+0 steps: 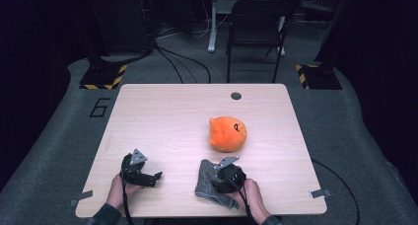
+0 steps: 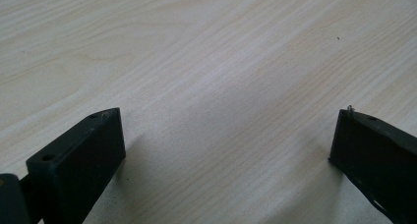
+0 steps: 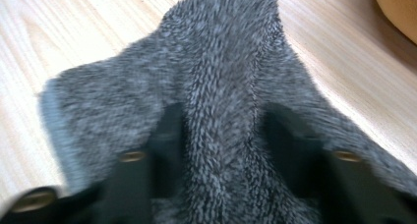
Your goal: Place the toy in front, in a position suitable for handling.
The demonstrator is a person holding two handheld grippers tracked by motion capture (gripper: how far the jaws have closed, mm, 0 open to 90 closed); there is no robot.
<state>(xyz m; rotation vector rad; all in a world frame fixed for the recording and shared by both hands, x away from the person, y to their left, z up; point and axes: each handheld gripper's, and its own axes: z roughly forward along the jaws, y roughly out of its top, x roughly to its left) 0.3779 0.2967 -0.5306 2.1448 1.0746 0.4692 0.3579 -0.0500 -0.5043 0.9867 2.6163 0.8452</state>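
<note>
Right gripper view: my right gripper [image 3: 221, 150] pinches a ridge of the grey fleece cloth [image 3: 221, 71] at the worktop's [image 1: 162, 116] near edge, left gripper [image 2: 226, 150] idle and agape; next, I judge, a careful lift.

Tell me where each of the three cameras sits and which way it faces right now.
High view: above the person's side of the table, looking forward and down; both hands, left gripper and right gripper at the bottom.
Left gripper view: rides the left gripper, looking down at bare wood between its wide-apart jaws.
Right gripper view: rides the right gripper, whose jaws pinch a ridge of the grey fuzzy cloth.
Shared: the cloth and the orange plush appear in the high and right gripper views.
</note>
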